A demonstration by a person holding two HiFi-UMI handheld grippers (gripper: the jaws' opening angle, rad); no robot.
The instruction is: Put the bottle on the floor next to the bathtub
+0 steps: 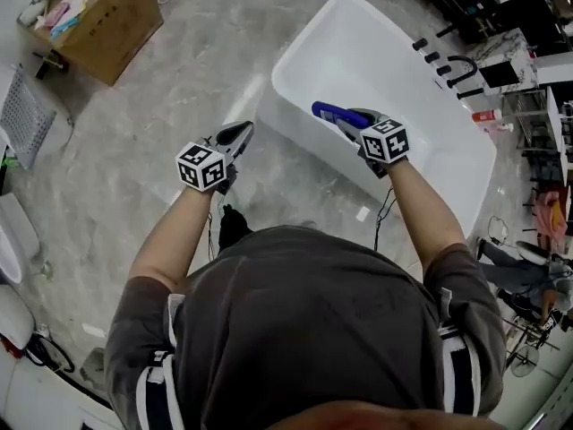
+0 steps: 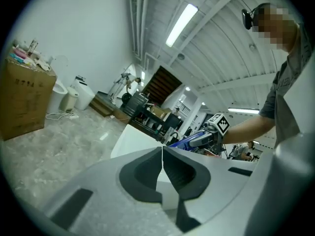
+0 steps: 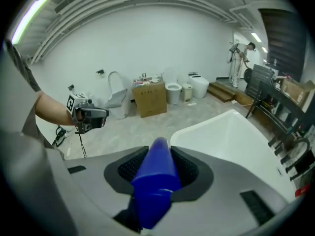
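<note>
My right gripper [image 1: 347, 120] is shut on a blue bottle [image 1: 328, 111] and holds it in the air above the white bathtub [image 1: 340, 43], near the tub's front rim. In the right gripper view the blue bottle [image 3: 155, 177] fills the space between the dark pads, its end pointing away, with the bathtub [image 3: 231, 136] to the right below. My left gripper [image 1: 235, 137] is shut with nothing in it, above the marble floor [image 1: 161, 133] left of the tub. In the left gripper view the jaws meet [image 2: 162, 157]; the bottle [image 2: 182, 140] shows beyond them.
A cardboard box [image 1: 103, 21] with small items stands on the floor at the far left. Black taps [image 1: 448, 61] and a dark rack [image 1: 528, 106] line the tub's far side. Toilets [image 3: 173, 91] and a box [image 3: 150, 98] stand by the back wall. Cables [image 1: 385, 209] trail near my feet.
</note>
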